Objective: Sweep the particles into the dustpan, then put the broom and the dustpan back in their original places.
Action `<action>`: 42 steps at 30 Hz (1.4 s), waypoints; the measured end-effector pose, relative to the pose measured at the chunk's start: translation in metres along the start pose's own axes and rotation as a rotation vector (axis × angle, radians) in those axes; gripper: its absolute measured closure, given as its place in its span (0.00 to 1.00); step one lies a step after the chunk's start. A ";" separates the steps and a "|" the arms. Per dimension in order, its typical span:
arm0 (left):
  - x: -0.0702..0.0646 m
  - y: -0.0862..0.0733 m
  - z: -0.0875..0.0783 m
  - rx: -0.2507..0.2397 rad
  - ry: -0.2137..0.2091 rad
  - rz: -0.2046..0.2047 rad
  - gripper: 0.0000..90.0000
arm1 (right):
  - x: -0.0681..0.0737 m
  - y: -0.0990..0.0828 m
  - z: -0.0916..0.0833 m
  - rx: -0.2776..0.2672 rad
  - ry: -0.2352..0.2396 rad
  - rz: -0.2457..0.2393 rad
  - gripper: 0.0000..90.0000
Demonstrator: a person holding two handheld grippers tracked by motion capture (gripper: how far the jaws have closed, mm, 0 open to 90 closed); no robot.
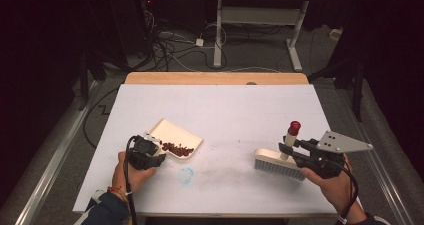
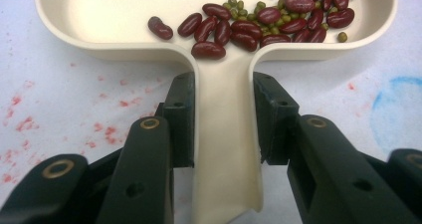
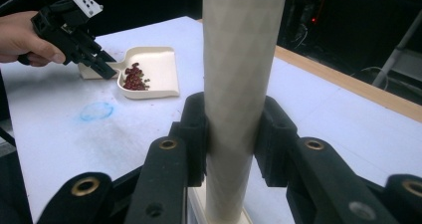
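Currently the left gripper (image 2: 223,134) has its jaws closed on the flat handle of the cream plastic dustpan (image 1: 176,135), which sits on the white paper-covered table (image 1: 240,110) toward its left-front. The pan holds a small heap of dark red kidney beans (image 2: 259,25) mixed with tiny green mung beans (image 2: 239,7), piled against the rear wall next to the handle root.

The right gripper (image 3: 231,134) is clamped on the cream cylindrical handle of the white-bristled hand brush (image 1: 279,162), which stands bristles-down on the table at right-front, well apart from the pan.

Risks:
- One bean sits right at the handle channel — tilt the pan back and beans could run down the handle toward the jaws.
- Tilt it forward or jerk it and the heap likely slides out of the open lip (beans are round and loose).
- The brush grip is on a smooth round shaft, so it may twist in the jaws under sideways sweeping load.

Unclear: whether the pan's lip rests flat on the table. The brush head is cut off in the right gripper view. Faint grey smudge and a blue ring mark (image 1: 186,175) on the paper — I can't tell stain from residue.
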State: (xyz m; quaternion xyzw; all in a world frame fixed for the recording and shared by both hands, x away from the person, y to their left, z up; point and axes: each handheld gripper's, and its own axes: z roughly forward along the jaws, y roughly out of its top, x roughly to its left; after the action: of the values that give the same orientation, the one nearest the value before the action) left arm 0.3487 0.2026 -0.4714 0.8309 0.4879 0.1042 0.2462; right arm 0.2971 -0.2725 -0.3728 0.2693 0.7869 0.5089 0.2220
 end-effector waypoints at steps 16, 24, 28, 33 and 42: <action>0.001 0.003 0.009 -0.054 0.033 -0.164 0.63 | -0.030 0.000 0.004 0.106 0.111 0.077 0.78; -0.014 -0.001 0.003 -0.081 -0.056 -0.104 0.47 | -0.059 0.009 0.035 0.133 0.037 0.129 0.73; -0.020 -0.009 0.003 -0.059 -0.061 -0.062 0.44 | -0.074 0.008 0.055 0.152 0.007 0.163 0.71; -0.024 -0.018 -0.005 -0.091 -0.079 -0.007 0.44 | -0.088 0.006 0.079 0.193 -0.066 0.189 0.68; -0.031 -0.030 -0.018 -0.135 -0.112 0.100 0.44 | -0.096 0.006 0.115 0.255 -0.171 0.171 0.66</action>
State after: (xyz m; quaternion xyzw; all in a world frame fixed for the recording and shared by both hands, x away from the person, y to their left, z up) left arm 0.3027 0.1931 -0.4690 0.8404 0.4231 0.1024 0.3228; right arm 0.4429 -0.2541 -0.4042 0.4038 0.7975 0.3971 0.2080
